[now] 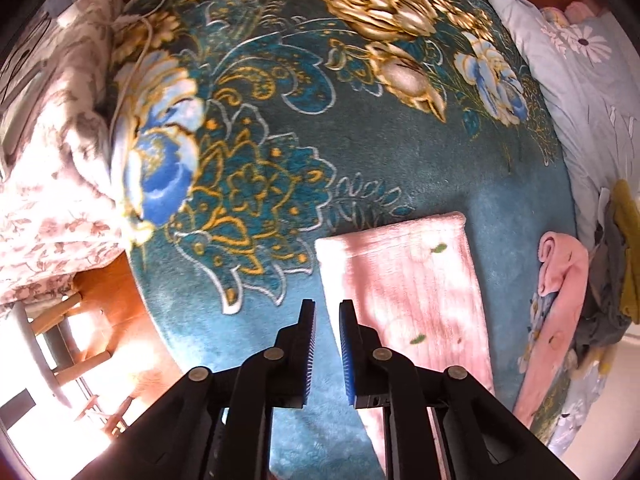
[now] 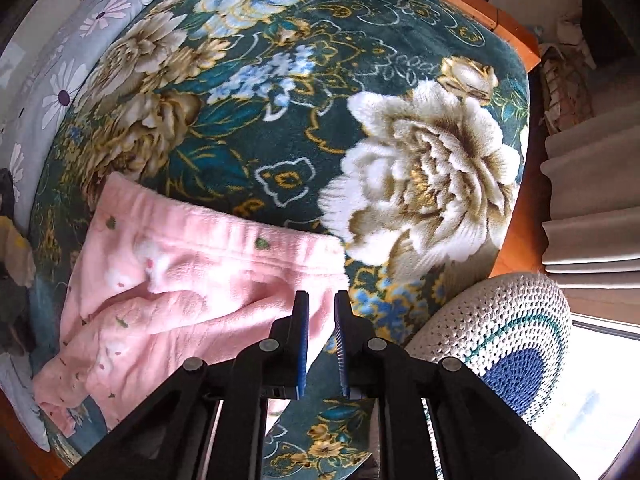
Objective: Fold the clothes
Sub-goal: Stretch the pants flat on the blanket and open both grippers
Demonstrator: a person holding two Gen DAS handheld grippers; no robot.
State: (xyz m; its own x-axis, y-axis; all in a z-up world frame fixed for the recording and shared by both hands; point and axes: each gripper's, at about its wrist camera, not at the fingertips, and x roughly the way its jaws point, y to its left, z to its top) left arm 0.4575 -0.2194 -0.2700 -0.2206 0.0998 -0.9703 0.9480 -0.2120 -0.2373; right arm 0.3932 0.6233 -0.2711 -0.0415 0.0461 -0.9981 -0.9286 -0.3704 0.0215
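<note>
A: Describe surface and workpiece.

B: A plush teal blanket (image 1: 400,160) with gold, blue and cream flowers covers the bed. On it lies a pink fleece garment (image 1: 408,284), soft-napped and partly folded into a flat rectangle; its gathered waistband (image 2: 224,220) is visible.

A: Gripper status?

B: Left gripper (image 1: 327,308) points steeply down over the garment's left edge, with a narrow gap and nothing held. Right gripper (image 2: 321,298) points straight down above the garment's right corner, slightly parted and empty.
</note>
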